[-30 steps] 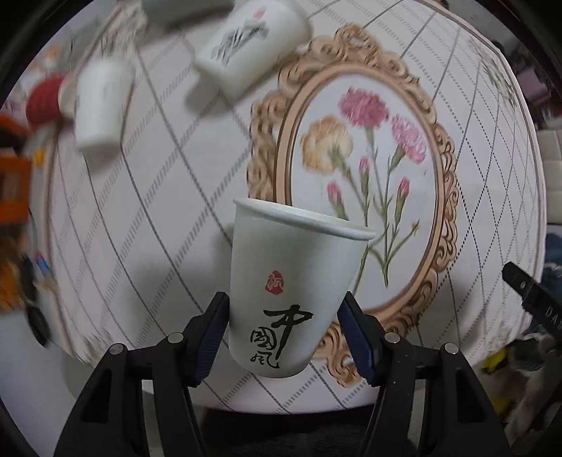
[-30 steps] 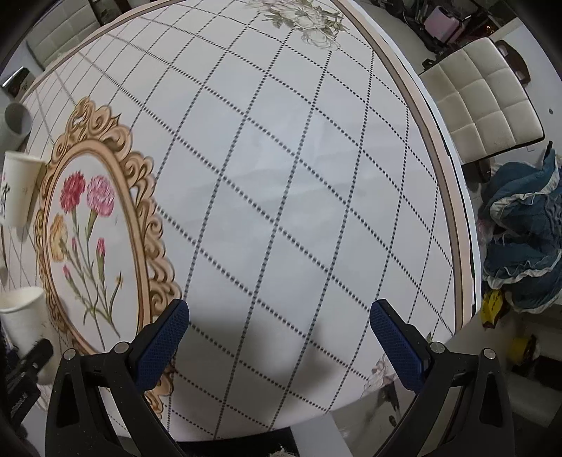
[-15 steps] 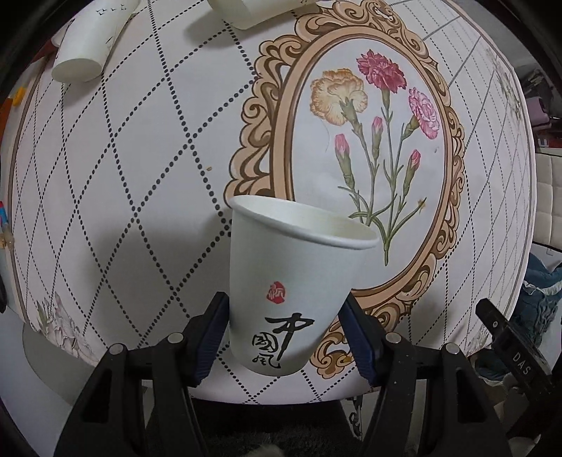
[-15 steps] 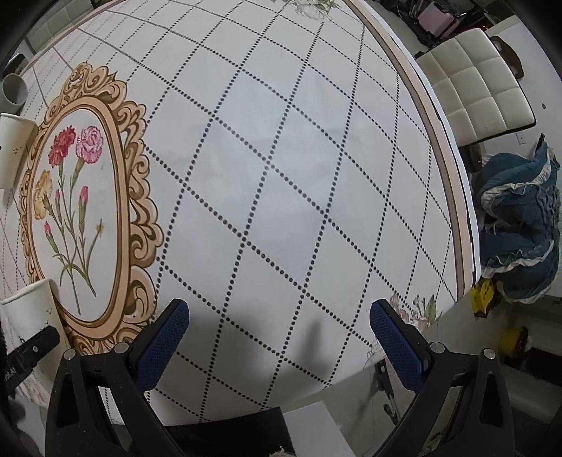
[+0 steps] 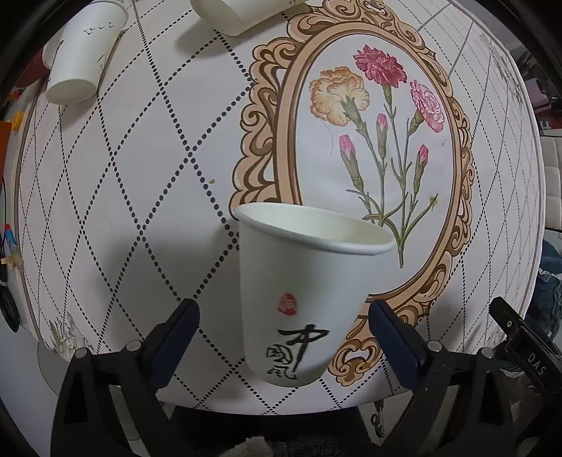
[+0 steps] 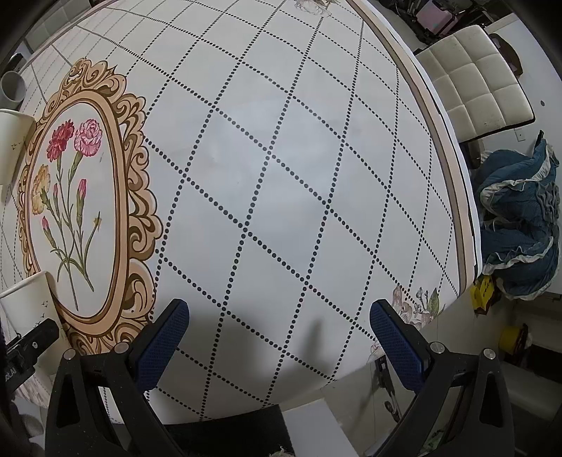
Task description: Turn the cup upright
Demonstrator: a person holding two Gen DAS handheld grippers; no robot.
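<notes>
A white paper cup with black calligraphy and a red seal stands mouth up near the table's front edge, leaning slightly. My left gripper is open, its blue pads apart from the cup on both sides. The cup also shows at the left edge of the right wrist view. My right gripper is open and empty over the checked tablecloth, right of the flower frame.
Two more white cups lie on their sides at the far left of the table. A padded chair and a blue cloth heap are beyond the table's right edge.
My left gripper has opened; its pads have come off the cup, which now stands on the table. The right gripper stayed open and shifted slightly.
</notes>
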